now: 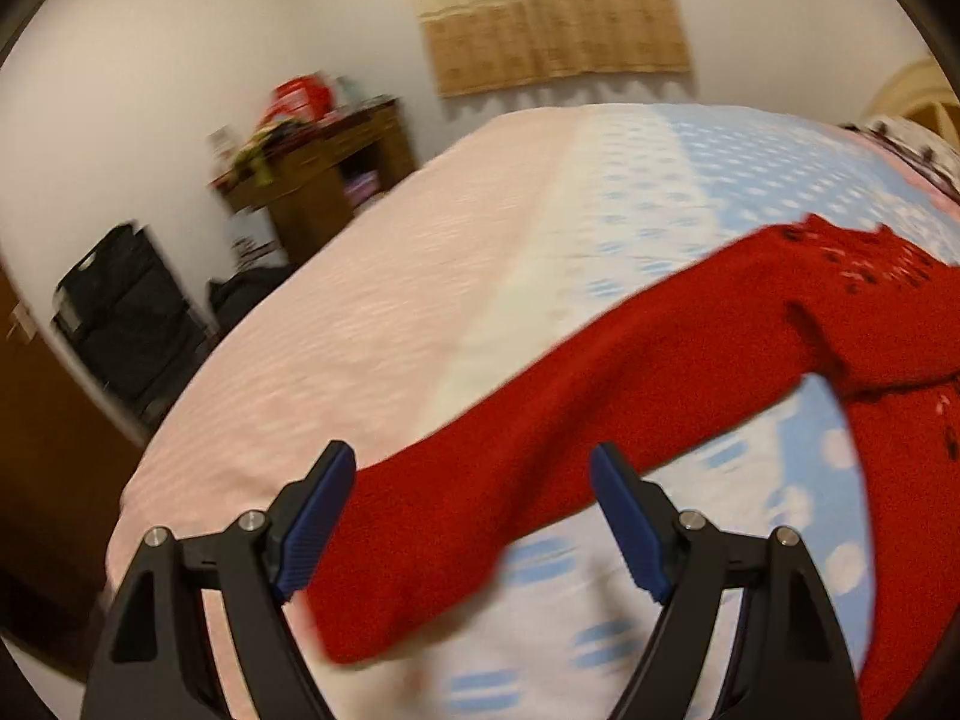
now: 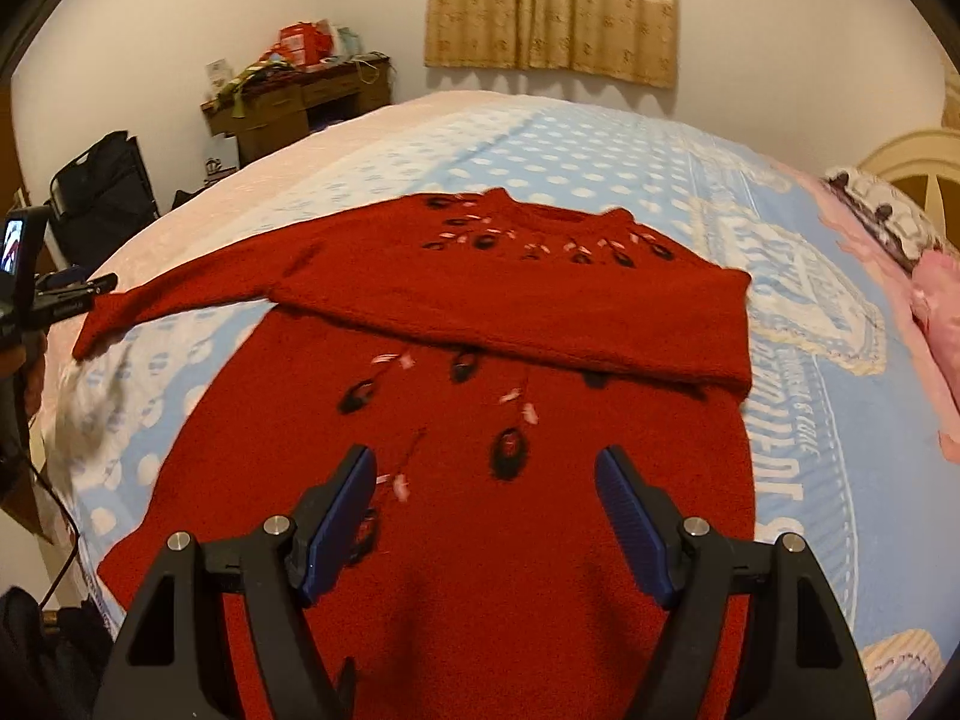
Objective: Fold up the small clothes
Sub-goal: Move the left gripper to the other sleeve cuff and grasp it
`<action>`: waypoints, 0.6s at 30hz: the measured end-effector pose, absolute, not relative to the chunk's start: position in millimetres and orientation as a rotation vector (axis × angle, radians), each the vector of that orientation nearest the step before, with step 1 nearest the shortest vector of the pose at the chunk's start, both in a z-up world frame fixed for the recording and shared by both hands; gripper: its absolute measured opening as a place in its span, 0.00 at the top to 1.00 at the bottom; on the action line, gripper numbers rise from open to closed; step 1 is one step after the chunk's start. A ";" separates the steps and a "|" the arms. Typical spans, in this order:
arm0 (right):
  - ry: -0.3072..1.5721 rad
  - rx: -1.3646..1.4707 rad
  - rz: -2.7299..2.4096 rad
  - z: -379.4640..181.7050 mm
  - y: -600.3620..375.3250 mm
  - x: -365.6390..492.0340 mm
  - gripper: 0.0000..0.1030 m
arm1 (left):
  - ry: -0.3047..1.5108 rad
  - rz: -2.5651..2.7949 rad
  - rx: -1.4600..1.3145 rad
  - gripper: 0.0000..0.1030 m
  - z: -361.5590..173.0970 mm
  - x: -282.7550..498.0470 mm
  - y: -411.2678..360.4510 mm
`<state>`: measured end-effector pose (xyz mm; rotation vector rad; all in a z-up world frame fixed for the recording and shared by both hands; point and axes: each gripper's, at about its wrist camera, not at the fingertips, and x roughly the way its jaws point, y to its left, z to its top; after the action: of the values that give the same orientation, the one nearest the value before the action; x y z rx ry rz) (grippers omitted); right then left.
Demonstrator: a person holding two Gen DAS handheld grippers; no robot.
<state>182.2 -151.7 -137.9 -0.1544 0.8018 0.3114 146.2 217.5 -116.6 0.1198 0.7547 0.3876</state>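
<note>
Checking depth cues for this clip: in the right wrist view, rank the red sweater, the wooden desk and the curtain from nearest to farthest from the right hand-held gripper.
1. Red sweater, directly beneath the right hand-held gripper.
2. Wooden desk, far left, beyond the bed.
3. Curtain, on the back wall, top centre.

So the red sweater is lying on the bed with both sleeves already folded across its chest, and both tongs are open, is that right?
Not quite: only one sleeve of the red sweater is folded across the chest. The other sleeve lies stretched out sideways on the bed, as the right wrist view shows. Both the left tongs and right tongs are open.
</note>
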 end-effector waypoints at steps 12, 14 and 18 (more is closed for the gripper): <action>0.776 -0.198 0.342 -136.9 -127.3 171.2 0.26 | 0.837 0.545 -0.065 0.20 -151.6 142.2 295.4; 0.786 -0.188 0.340 -139.5 -127.7 172.9 0.26 | 0.844 0.548 -0.085 0.20 -155.0 138.8 300.1; 0.789 -0.189 0.340 -142.3 -125.7 171.9 0.26 | 0.880 0.525 -0.166 0.33 -169.2 144.5 309.9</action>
<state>171.9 -125.7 -142.3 -0.1887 0.7892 0.3399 144.5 309.9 -169.2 -0.1660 0.8803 0.5246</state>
